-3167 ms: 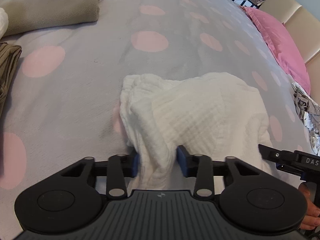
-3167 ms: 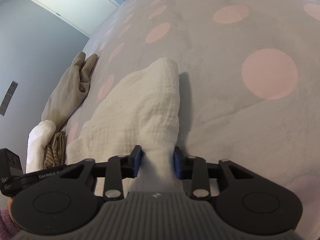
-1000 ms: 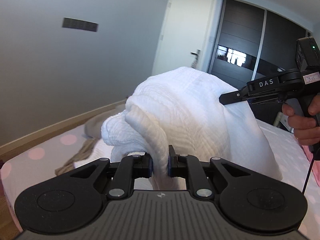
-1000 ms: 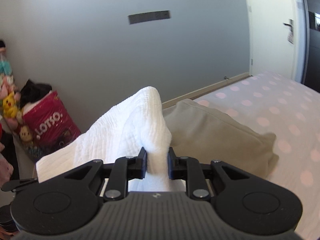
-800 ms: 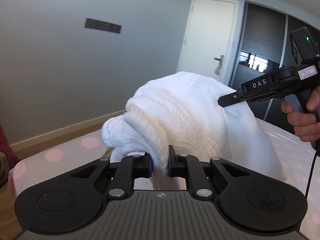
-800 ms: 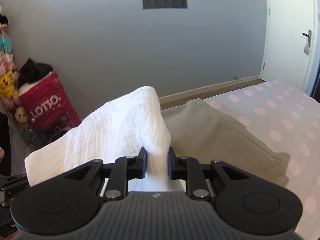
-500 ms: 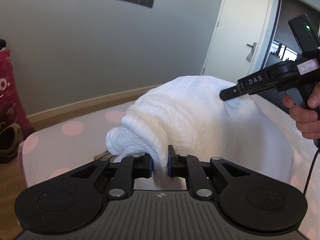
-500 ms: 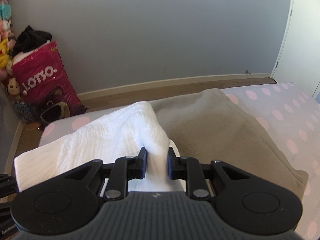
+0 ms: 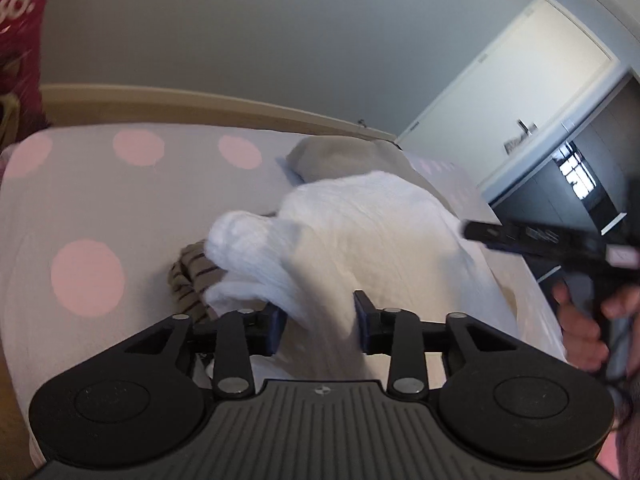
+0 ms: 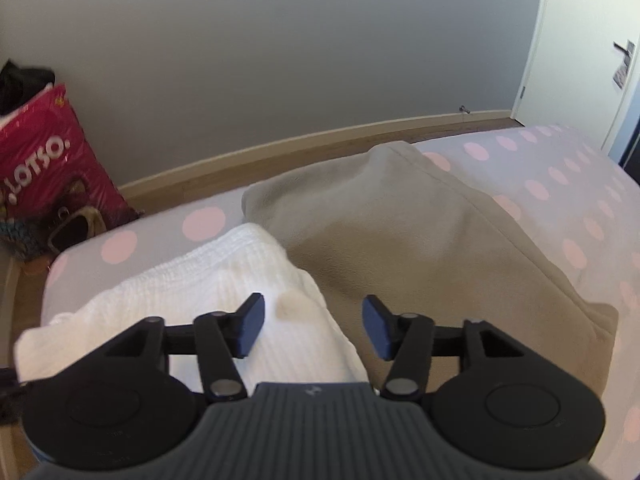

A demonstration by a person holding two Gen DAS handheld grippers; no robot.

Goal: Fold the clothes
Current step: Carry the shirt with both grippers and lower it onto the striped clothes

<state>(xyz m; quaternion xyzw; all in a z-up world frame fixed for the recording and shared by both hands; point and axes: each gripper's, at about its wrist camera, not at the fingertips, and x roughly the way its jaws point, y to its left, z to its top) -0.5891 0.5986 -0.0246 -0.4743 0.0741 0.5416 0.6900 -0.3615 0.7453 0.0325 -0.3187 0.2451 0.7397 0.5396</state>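
Note:
The folded white textured garment [image 9: 360, 232] lies at the bed's corner, on top of a brown striped garment [image 9: 192, 276] and against a beige folded blanket [image 10: 420, 240]. My left gripper [image 9: 318, 328] is opening. A fold of the white cloth still runs between its jaws, and the pads do not press on it. My right gripper [image 10: 314, 326] is also opening, its jaws wide apart over the white garment [image 10: 224, 280], which rests loose beneath them. In the left wrist view the right gripper [image 9: 470, 232] reaches in from the right, held by a hand [image 9: 580, 320].
The bed [image 10: 560, 184] has a grey cover with pink dots; its edge and corner are close on the left. A red LOTSO bag [image 10: 44, 168] and shoes stand on the floor by the grey wall. A white door [image 10: 580, 48] is at the right.
Both grippers came down from mid-air with the white garment and set it on the pile at the bed's corner. Both pairs of jaws then opened and let the cloth go.

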